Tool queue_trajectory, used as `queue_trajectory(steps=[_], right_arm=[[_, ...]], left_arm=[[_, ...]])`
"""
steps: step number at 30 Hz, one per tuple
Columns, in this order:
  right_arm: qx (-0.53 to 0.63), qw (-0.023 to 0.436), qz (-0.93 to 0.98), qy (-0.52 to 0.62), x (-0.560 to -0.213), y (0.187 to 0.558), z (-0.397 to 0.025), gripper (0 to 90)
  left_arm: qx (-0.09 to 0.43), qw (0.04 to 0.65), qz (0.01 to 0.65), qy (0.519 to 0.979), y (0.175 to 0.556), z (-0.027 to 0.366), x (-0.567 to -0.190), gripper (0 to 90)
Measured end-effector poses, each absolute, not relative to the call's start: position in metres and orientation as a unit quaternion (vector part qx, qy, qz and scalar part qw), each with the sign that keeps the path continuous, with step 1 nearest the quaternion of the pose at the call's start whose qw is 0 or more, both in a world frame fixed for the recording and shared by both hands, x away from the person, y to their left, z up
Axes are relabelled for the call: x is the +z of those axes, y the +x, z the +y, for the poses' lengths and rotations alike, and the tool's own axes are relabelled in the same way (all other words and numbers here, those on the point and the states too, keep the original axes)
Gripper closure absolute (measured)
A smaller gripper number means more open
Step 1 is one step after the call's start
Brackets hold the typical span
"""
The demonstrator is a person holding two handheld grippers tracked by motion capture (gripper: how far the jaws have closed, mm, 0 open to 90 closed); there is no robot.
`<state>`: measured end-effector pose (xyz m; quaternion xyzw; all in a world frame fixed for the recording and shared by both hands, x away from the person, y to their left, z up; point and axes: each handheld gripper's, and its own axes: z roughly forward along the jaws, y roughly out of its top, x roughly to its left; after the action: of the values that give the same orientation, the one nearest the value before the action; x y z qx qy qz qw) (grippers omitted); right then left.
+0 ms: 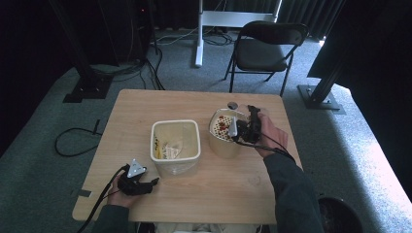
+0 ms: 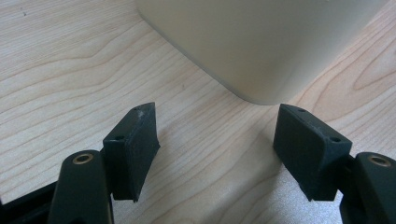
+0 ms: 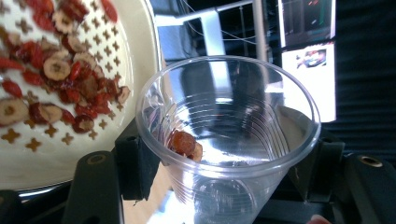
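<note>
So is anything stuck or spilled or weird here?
One thing: a reddish dried-fruit piece clings to the inside wall of the tipped clear plastic cup, beside the cream perforated strainer bowl. Nothing looks spilled on the wooden table.

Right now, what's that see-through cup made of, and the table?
The cup looks like thin clear plastic: you see through its glossy, ridged wall. The table looks like pale wood or wood-look laminate, matte, with wavy grain lines.
</note>
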<state>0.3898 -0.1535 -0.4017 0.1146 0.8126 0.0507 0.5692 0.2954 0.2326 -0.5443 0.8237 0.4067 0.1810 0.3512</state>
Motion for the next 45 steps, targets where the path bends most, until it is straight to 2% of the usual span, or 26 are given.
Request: queue_trajectory(steps=[9, 24, 33, 45], right_arm=[[0.184, 0.499, 0.816, 0.227, -0.386, 0.388, -0.194, 35.5], [0.424, 0.314, 0.776, 0.346, -0.370, 0.389, -0.250, 35.5], [0.460, 0.277, 0.769, 0.347, -0.369, 0.389, -0.251, 35.4], [0.478, 0.260, 0.768, 0.337, -0.369, 0.388, -0.240, 35.3]], left_arm=[[0.181, 0.350, 0.406, 0.825, 0.295, 0.233, -0.544, 31.3], [0.181, 0.350, 0.406, 0.824, 0.296, 0.233, -0.544, 31.3], [0.182, 0.350, 0.406, 0.824, 0.296, 0.233, -0.544, 31.3], [0.182, 0.350, 0.406, 0.824, 0.295, 0.233, -0.544, 31.3]])
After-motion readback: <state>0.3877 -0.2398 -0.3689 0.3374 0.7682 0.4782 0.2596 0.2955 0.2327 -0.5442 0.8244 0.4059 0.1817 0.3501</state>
